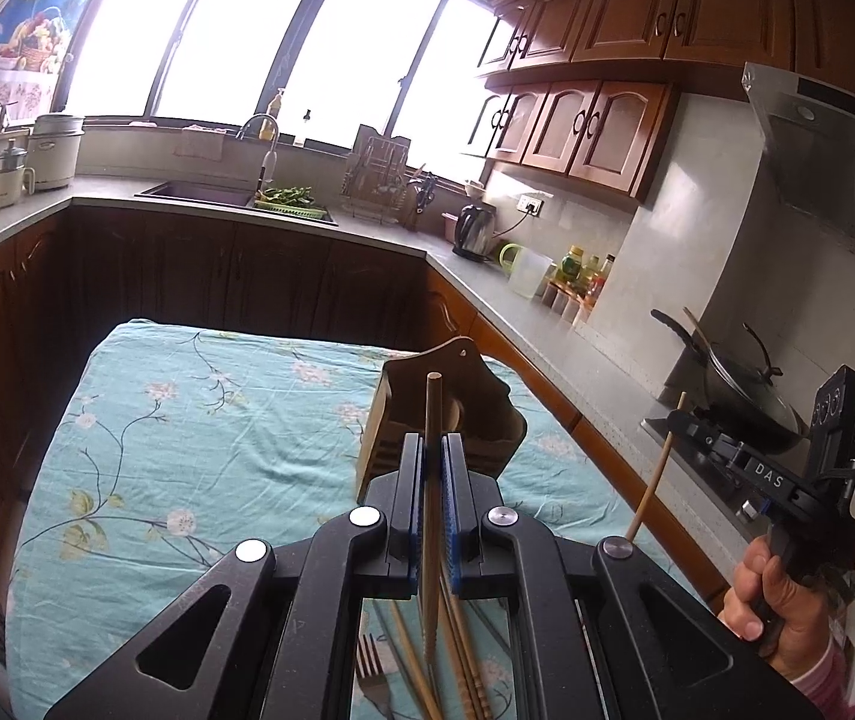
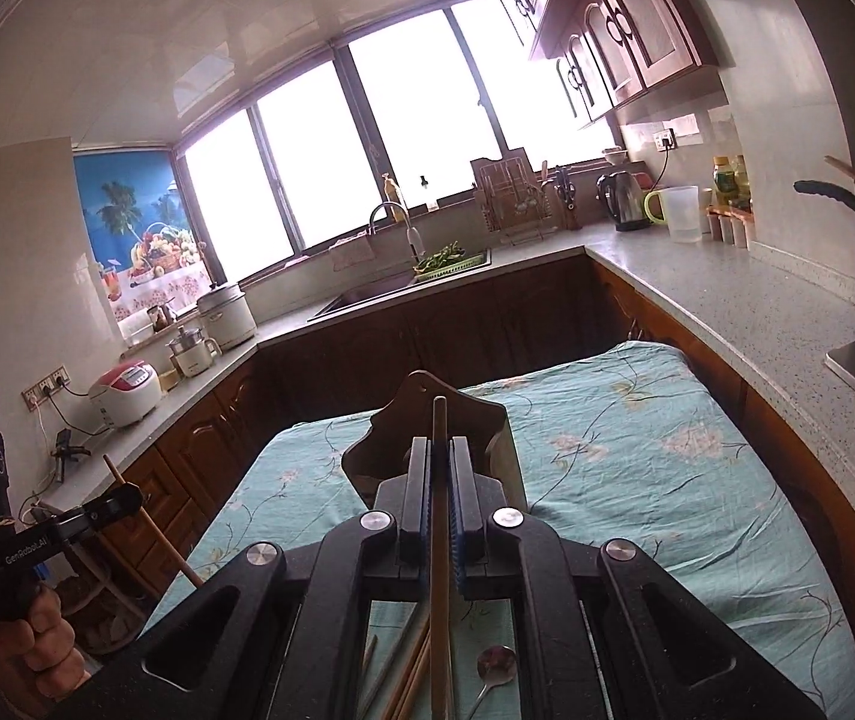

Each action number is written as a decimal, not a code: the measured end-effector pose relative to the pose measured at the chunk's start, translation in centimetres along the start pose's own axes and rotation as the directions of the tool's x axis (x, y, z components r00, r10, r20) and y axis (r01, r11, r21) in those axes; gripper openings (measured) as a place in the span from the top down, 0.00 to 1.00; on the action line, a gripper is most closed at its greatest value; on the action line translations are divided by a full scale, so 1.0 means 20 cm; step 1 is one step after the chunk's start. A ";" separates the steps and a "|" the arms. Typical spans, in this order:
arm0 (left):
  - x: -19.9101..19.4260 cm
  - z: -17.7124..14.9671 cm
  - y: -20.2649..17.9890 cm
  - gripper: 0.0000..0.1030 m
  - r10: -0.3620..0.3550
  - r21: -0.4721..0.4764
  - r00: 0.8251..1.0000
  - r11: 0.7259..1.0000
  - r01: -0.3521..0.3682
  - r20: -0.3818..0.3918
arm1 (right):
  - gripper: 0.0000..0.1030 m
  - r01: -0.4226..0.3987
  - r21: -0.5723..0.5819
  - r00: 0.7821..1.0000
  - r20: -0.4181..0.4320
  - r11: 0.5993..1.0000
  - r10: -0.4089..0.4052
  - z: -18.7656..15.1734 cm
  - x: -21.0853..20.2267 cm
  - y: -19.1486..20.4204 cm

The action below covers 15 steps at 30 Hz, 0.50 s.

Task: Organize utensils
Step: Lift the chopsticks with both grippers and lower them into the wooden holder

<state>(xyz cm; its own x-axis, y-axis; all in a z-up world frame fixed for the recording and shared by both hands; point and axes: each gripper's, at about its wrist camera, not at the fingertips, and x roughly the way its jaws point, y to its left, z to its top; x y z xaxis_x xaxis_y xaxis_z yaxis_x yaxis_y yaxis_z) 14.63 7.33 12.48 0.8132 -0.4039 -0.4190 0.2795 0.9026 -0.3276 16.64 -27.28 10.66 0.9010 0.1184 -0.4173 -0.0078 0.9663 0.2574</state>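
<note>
Chopsticks [image 1: 432, 468] clamped above tablecloth [image 1: 187, 420]

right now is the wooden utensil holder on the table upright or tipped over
Upright. The wooden utensil holder stands on the floral tablecloth, its open top facing up, in both wrist views.

A home kitchen: sink [image 1: 196, 192], wooden cabinets [image 1: 601, 126], kettle [image 1: 474, 231], wok [image 1: 745, 396].

The right gripper [image 2: 440, 468] fingers clamp one chopstick [image 2: 439, 570] (upright) before the wooden holder [image 2: 427, 414].
</note>
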 end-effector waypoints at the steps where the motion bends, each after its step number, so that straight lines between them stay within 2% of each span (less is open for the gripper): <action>1: 0.01 0.02 0.00 0.96 -0.003 -0.004 1.000 1.000 0.003 0.005 | 0.95 0.000 0.007 1.000 0.002 1.000 0.000 0.01 0.01 -0.01; 8: 0.10 0.10 0.03 0.96 -0.014 -0.021 0.998 1.000 0.015 0.062 | 0.95 0.005 0.030 0.996 0.093 1.000 -0.008 0.14 0.08 -0.02; 15: 0.22 0.25 0.04 0.96 -0.014 -0.009 0.990 1.000 0.016 0.140 | 0.95 0.004 0.062 0.974 0.227 0.998 -0.018 0.34 0.17 -0.05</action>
<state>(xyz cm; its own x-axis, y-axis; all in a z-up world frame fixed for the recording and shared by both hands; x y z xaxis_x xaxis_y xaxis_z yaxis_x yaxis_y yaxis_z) 20.95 6.93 14.56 0.8727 -0.3918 -0.2914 0.2875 0.8947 -0.3419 22.76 -29.39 14.91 0.9759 0.0466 -0.2134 0.0222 0.9508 0.3091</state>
